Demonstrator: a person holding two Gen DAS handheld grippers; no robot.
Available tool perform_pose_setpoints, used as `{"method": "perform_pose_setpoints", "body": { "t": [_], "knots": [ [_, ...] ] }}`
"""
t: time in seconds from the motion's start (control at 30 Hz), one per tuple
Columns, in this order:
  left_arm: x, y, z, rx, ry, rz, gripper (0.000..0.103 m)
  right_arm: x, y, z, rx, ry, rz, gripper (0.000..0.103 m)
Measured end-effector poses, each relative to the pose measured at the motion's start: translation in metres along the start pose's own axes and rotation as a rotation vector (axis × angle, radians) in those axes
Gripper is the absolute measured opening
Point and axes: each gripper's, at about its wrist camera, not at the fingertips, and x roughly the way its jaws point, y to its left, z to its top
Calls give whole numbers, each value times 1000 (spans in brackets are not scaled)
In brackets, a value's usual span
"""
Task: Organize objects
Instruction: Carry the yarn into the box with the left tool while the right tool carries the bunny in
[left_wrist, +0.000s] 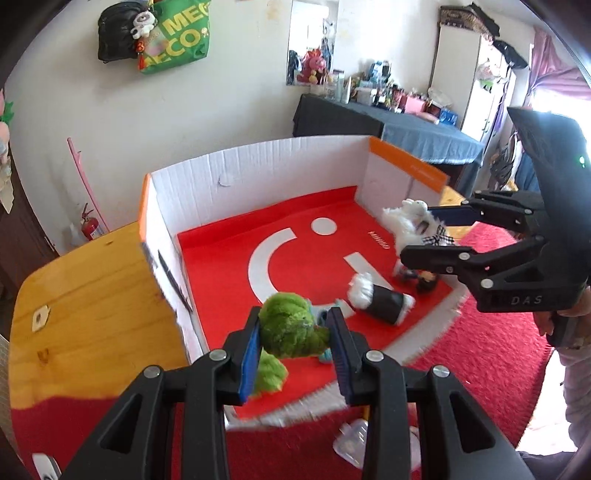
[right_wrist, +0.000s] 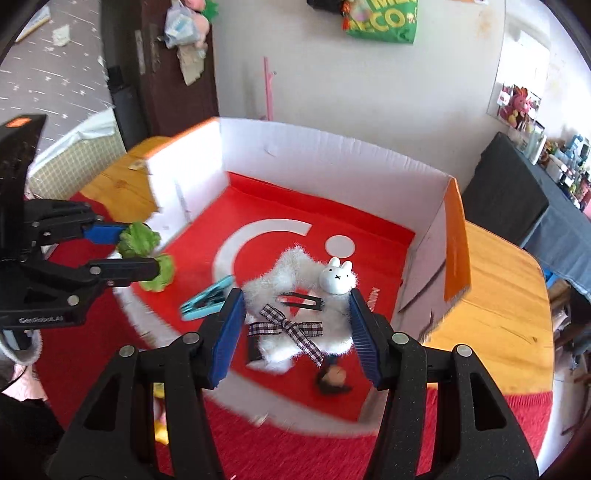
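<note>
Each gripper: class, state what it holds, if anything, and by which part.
The left gripper clamps a green fuzzy toy across its upper body. The right gripper clamps a white fluffy bunny hair accessory by its outer sides.

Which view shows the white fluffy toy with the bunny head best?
The right wrist view: the white toy fills the centre between the right gripper's fingers, with the bunny head and checked bow clear. In the left wrist view the toy is small, near the right edge, partly hidden by that gripper.
</note>
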Motion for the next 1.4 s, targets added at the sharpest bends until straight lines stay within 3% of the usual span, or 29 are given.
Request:
{"method": "perform_pose_setpoints", "body": {
  "t": [0.3,0.53,0.9,1.4],
  "knots": [
    [46,10,19,54,109,65,36,43,-16,14,-2,101,-45,54],
    [65,13,19,77,165,84,36,54,-12,14,-17,126,-98,54],
    [78,17,17,90,218,106,36,68,0,12,-62,149,-261,54],
    [82,23,13,88,264,102,36,81,-9,10,-17,215,-242,54]
  ]
}}
